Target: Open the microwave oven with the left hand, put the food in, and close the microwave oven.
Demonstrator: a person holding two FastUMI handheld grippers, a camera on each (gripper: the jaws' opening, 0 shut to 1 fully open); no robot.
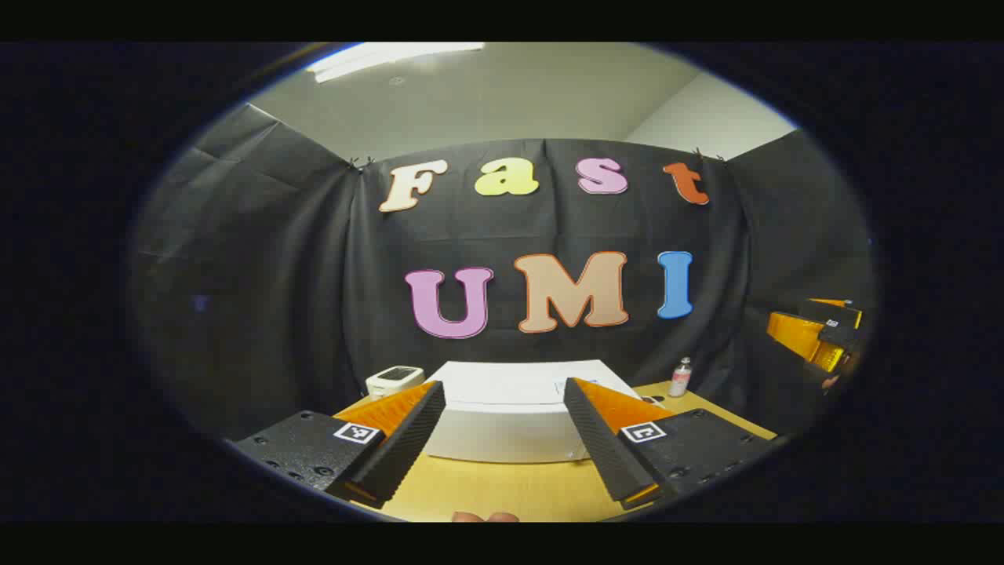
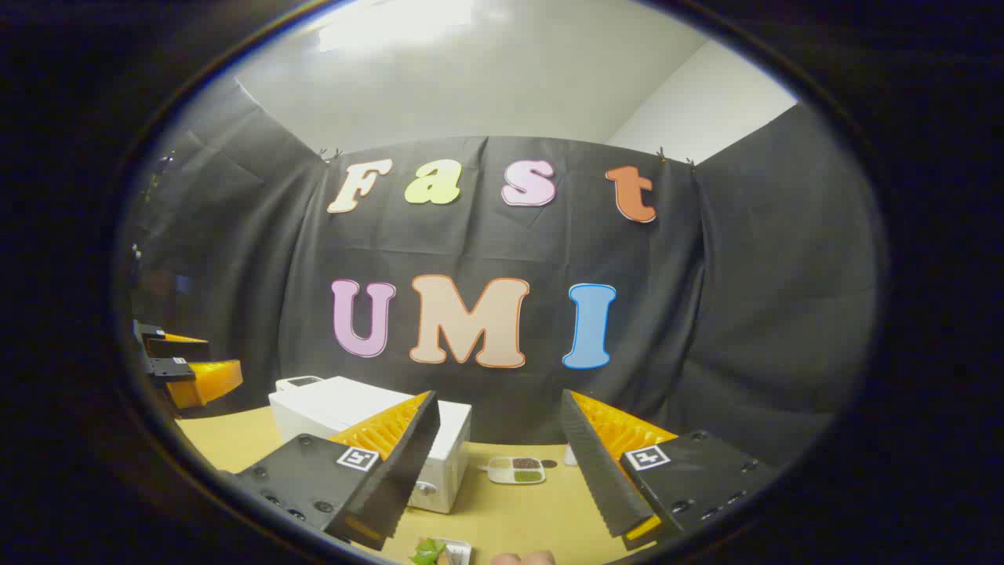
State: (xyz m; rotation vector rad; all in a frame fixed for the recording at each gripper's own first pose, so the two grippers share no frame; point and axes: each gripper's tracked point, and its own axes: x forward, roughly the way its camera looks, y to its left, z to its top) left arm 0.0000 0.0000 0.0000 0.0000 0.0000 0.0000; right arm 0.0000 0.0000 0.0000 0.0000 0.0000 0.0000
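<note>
A white microwave oven (image 1: 510, 416) stands on the wooden table (image 1: 502, 490) with its door closed, straight ahead of my left gripper (image 1: 504, 439), which is open and holds nothing. In the right gripper view the microwave oven (image 2: 345, 412) sits to the left, partly behind the left finger of my right gripper (image 2: 494, 467), which is also open and empty. A small tray of food (image 2: 518, 469) with several compartments lies on the table beyond the fingers. Another food container with green leaves (image 2: 439, 552) shows at the bottom edge.
A small white device (image 1: 394, 380) sits left of the microwave and a small bottle (image 1: 680, 377) stands to its right. The other gripper (image 1: 816, 329) hangs at the far right of the left gripper view, and at the far left (image 2: 184, 365) of the right one.
</note>
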